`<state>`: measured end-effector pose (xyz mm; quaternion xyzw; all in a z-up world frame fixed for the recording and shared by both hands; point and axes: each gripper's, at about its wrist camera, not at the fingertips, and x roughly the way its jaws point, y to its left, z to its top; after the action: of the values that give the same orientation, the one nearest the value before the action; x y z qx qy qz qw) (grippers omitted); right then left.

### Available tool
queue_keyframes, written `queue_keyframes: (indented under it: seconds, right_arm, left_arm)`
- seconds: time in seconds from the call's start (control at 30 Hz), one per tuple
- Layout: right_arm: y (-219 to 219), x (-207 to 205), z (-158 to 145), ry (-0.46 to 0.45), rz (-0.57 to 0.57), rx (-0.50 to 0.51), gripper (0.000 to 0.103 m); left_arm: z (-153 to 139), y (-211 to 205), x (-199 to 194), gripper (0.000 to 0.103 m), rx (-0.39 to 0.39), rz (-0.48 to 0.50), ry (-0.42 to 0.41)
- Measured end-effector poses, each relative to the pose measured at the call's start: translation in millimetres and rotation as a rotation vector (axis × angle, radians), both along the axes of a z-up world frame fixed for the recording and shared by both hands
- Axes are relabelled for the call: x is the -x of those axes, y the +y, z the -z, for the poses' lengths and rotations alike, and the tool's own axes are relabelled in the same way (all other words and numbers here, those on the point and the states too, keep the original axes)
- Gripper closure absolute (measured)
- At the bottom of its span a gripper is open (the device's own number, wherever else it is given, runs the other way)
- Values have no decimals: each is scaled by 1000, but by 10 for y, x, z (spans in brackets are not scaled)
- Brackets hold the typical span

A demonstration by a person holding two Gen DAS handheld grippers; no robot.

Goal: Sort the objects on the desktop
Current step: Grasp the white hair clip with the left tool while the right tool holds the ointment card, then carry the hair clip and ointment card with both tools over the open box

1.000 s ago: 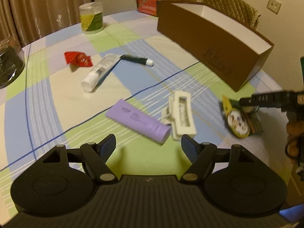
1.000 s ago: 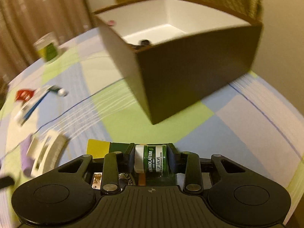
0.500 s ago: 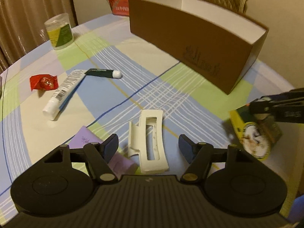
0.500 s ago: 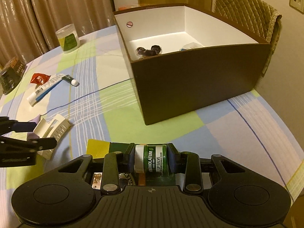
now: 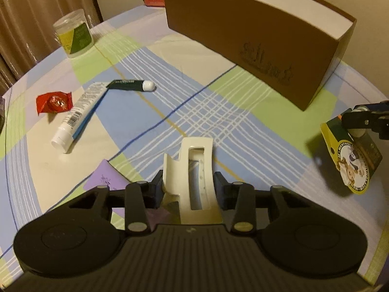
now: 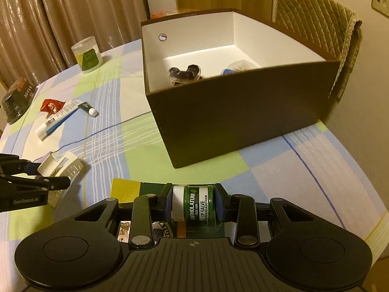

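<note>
Cream plastic hair claw clip (image 5: 192,170) sits between the fingers of our left gripper (image 5: 188,187), both pads pressed against its sides, so the jaws are narrowed onto it; it lies low over the checked tablecloth (image 5: 170,92). Whether it is lifted off the cloth we cannot tell. One lilac tube (image 5: 107,178) lies just beside it, partly hidden under the gripper.

Our right gripper (image 6: 193,205) is closed tight on one small green lip-salve jar with a white cap (image 6: 194,205), which is attached to a green and yellow backing card (image 6: 126,187). It is held above the cloth, short of the brown cardboard box with white lining (image 6: 243,112).

Count on the cloth: one white toothpaste tube (image 5: 77,112), one dark green tube with a white cap (image 5: 131,85) touching its end, one red foil wrapper (image 5: 53,102) near them, and one clear round container with a green and yellow label (image 5: 74,36) well apart. Inside the box we see one dark item (image 6: 186,71) and one pale packet (image 6: 237,67), both partly hidden by the wall.
</note>
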<state>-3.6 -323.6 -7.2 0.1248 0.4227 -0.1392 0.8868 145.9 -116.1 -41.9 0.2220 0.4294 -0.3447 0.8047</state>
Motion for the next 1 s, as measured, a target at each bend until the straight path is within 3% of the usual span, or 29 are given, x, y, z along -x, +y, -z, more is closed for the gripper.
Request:
queue_keyframes:
  seconds: [0.33,0.53,1.0]
  right_arm:
    - [9,131,-274,-41,-2,41,69]
    - [-29,304,-542,-83,52,89,69]
    - [-151,377,-1207,-205,100,211,69]
  left_arm:
    - [-342,31,77,67,60,-1,-20]
    - [-564,43,179,67,111,13,-34]
    - [-1026,-218,339,67,231,141,-75]
